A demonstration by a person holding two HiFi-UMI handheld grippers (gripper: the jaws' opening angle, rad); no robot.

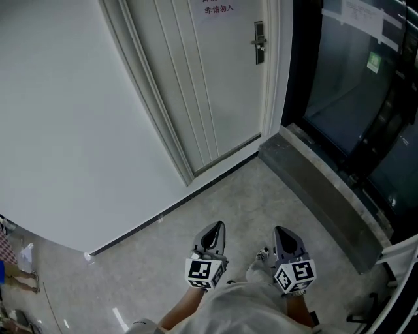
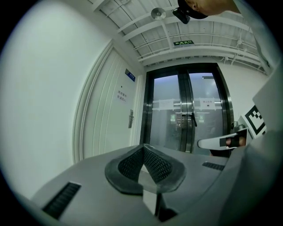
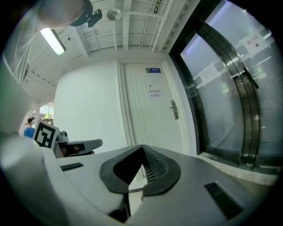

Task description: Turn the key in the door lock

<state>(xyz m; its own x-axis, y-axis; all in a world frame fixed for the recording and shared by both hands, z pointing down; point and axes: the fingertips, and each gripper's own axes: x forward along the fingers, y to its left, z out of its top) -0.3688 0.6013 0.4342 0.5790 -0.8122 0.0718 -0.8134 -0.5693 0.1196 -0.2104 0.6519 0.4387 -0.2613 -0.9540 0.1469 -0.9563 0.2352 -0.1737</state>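
The white door stands ahead at the top of the head view, with its dark handle and lock plate near its right edge. Any key there is too small to make out. My left gripper and right gripper are low in the head view, side by side over the grey floor and far from the door. Both are shut with nothing between the jaws. The left gripper view has its shut tips below the lock plate. The right gripper view shows its tips below the lock plate.
Dark glass double doors stand to the right behind a raised stone threshold. A long white wall runs along the left. A paper notice is stuck on the door. A person stands at the far left.
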